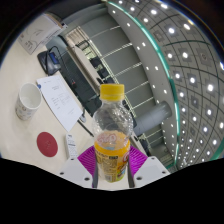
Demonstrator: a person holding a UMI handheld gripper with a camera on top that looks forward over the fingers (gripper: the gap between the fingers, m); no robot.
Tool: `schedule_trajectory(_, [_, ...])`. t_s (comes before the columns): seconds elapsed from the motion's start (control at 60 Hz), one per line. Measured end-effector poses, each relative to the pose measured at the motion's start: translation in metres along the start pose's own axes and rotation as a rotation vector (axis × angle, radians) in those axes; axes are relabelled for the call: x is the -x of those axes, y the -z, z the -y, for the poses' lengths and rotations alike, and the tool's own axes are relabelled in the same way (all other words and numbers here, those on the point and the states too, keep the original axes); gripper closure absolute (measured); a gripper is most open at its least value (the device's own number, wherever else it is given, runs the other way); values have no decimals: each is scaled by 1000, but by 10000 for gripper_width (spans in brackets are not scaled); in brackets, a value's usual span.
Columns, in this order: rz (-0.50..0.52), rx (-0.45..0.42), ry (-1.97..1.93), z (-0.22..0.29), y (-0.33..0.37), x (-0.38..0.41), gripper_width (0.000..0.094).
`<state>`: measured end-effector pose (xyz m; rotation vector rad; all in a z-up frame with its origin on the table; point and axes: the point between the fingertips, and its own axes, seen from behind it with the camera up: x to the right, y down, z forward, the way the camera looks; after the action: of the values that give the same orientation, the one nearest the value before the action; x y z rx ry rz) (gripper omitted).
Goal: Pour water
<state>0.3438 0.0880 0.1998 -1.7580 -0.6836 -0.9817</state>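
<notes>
A clear plastic bottle point(113, 135) with a yellow cap point(111, 93) is seen between the two fingers of the gripper point(112, 165). Orange-yellow liquid fills roughly the lower part of the bottle; the upper part looks clear. A label is visible on the lower body.

The magenta pads point(88, 158) sit against both sides of the bottle's lower body, no gap visible at either side. The claw is read as pinched onto the bottle. The bottle base is hidden between the fingers, so it cannot be told whether the base rests on anything.

The whole view is strongly tilted: the table surface point(30, 70) runs up the left side, the ceiling with rows of round lights point(185, 70) fills the right.

On the table, beyond and left of the fingers:
- a white cup point(29, 101), seen from its open mouth side, well apart from the bottle
- a red round disc point(46, 143), lying flat, nearer the fingers than the cup
- white papers point(60, 98) between cup and bottle, one sheet's corner reaching close to the bottle
- a white device with cabling point(30, 45) at the far table edge; type cannot be told

Farther back, rows of desks and chairs point(100, 55) are seen, small and unclear.
</notes>
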Motion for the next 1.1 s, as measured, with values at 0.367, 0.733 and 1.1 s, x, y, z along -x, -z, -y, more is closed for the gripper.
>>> schedule_trajectory(0.367, [-204, -116, 829, 105, -22, 55, 527])
schedule_trajectory(0.733, [-199, -135, 944, 115, -24, 81, 527])
schedule_trajectory(1.1, [52, -158, 86, 129, 5, 68, 526])
